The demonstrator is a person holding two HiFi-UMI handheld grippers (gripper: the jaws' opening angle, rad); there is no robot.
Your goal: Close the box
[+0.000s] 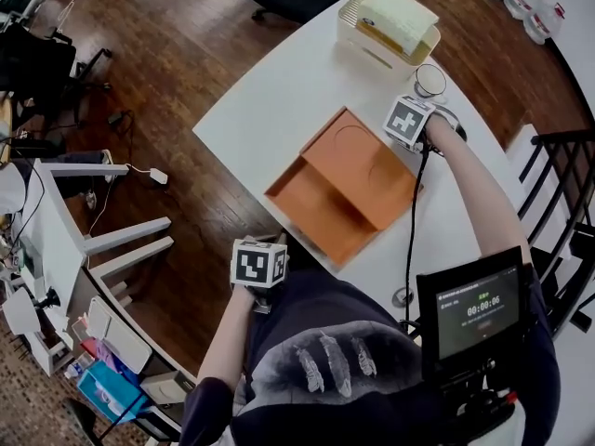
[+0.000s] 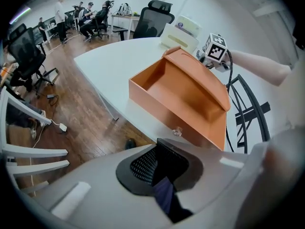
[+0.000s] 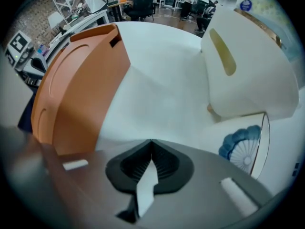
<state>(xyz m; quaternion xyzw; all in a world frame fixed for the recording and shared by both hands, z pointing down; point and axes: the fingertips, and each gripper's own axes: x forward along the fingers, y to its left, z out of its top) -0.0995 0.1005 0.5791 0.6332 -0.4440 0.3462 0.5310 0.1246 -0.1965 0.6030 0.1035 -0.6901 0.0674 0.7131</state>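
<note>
Head view with both gripper views. The orange box (image 1: 321, 214) sits open near the middle of the white table (image 1: 279, 91), its shallow tray facing up and its lid (image 1: 363, 161) hinged along the side towards the right gripper, standing tilted partway over the tray. The left gripper (image 1: 259, 266) hangs off the near table edge by the person's body, well apart from the box, jaws pressed together on nothing. The right gripper (image 1: 415, 124) is just beside the lid's outer face, between the box and a patterned cup (image 1: 429, 80), jaws likewise pressed together and empty. A white container (image 1: 386, 26) stands farther back. The box looks like thin, stiff board: probably light, liable to slide on the smooth table, and rigid enough to push without pinching. The best contact is likely the lid's outer face near its free upper edge, pressed down towards the tray; the left gripper could brace the tray's near wall against sliding.
</note>
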